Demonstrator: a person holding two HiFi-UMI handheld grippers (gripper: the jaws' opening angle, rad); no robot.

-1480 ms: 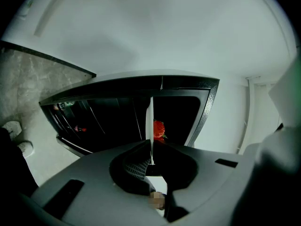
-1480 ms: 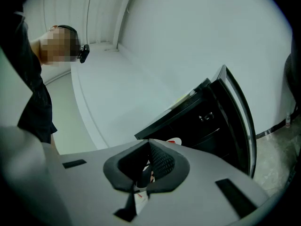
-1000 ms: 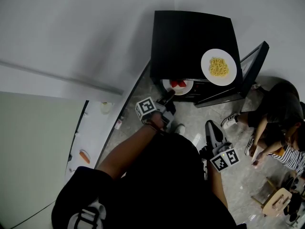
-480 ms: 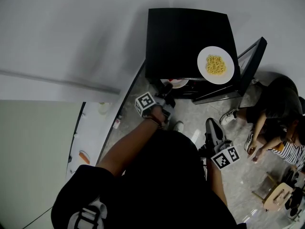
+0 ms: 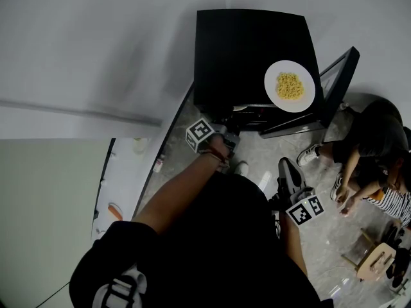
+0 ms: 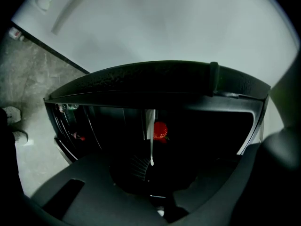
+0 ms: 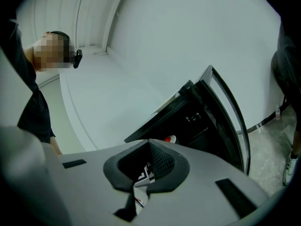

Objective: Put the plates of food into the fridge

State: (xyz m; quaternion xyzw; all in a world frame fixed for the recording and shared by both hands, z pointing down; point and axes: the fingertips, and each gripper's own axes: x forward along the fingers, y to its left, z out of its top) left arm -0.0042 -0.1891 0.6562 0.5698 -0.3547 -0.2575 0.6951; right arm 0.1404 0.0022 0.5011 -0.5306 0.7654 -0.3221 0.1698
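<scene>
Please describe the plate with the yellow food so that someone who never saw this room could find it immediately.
Find the black fridge against the white wall, its door open. On its top, near the corner beside the door, lies a round white plate. It carries yellow food, while the second plate, gripped by the left gripper at the fridge's opening, carries red food.

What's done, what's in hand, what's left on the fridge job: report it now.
Done: the fridge door stands open. In hand: the left gripper is shut on the plate of red fruit, holding it in the opening, not yet released. Left: the plate of yellow noodles sits on top of the fridge; the right gripper is shut and empty.
</scene>
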